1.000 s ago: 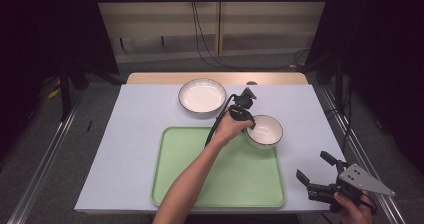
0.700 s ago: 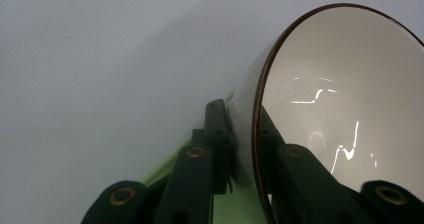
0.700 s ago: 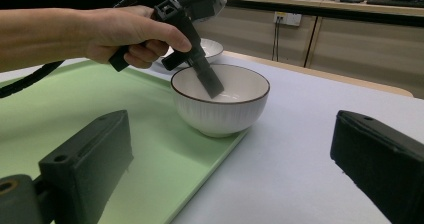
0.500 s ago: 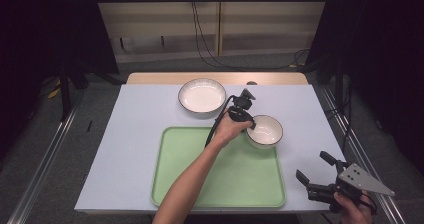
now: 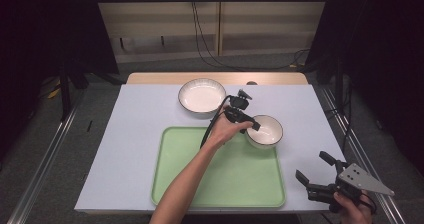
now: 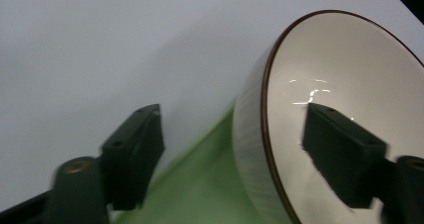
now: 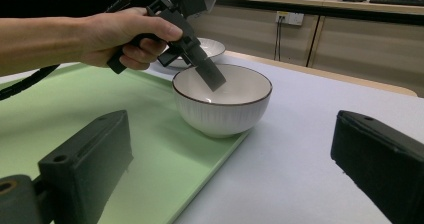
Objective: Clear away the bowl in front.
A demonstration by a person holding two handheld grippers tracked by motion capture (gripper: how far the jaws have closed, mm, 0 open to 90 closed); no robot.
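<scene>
Unmoved hand-held gripper [image 5: 248,123] — astride bowl [image 5: 265,131] rim

Glossy ceramic-looking bowl [image 7: 222,104], ribbed outside; smooth matt green tray [image 5: 240,179]; matt black claw pads [image 6: 135,149].

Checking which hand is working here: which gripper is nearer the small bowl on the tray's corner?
Left. The left gripper straddles the small bowl's rim, one jaw inside, one outside, not closed. The right gripper hangs open off the green tray's near right corner, well apart.
</scene>
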